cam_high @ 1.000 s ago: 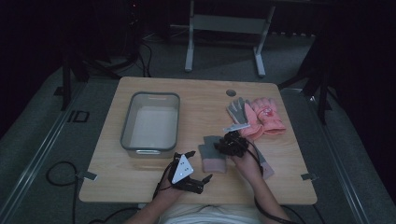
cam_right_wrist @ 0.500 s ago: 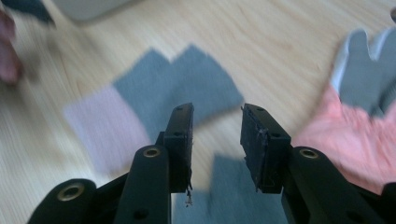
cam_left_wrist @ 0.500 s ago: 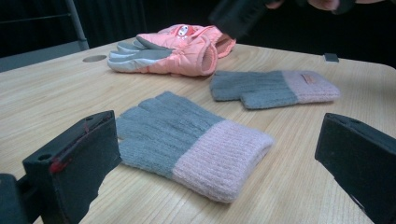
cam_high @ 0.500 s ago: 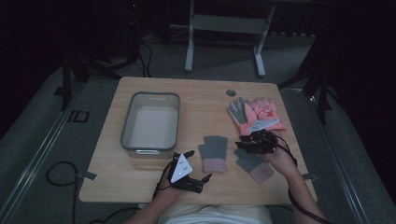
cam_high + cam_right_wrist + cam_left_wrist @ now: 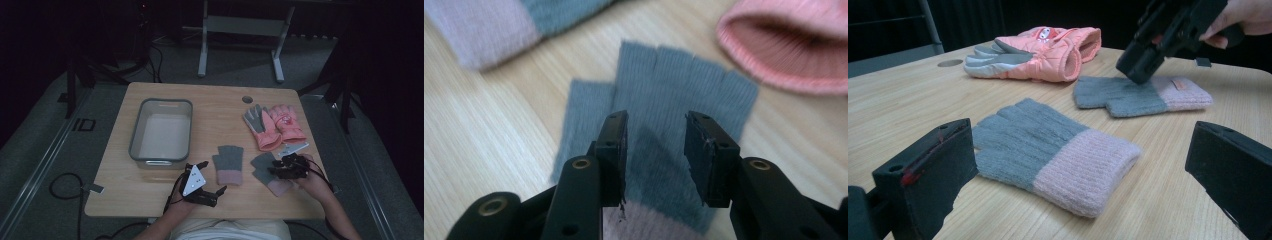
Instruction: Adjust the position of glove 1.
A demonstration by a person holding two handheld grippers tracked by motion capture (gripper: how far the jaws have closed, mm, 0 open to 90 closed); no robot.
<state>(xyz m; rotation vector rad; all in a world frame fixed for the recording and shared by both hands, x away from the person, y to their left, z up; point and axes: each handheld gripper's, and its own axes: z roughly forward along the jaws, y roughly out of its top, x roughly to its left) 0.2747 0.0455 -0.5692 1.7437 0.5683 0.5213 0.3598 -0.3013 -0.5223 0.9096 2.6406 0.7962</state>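
Two grey-and-pink knit gloves lie flat on the surface; the right-hand glove (image 5: 659,135) is hovered over by the right gripper (image 5: 656,150), jaws part-open and empty, having just widened. The grey knit should be pinched squarely mid-palm. The left gripper (image 5: 202,186) is rested wide open, empty.

Two grey knit gloves (image 5: 229,163), two pink padded gloves (image 5: 274,125), one bin (image 5: 162,131).

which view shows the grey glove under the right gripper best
The right gripper view: the grey glove lies spread under the open right gripper. The left gripper view shows it whole but farther off; the high view shows it small and partly covered.
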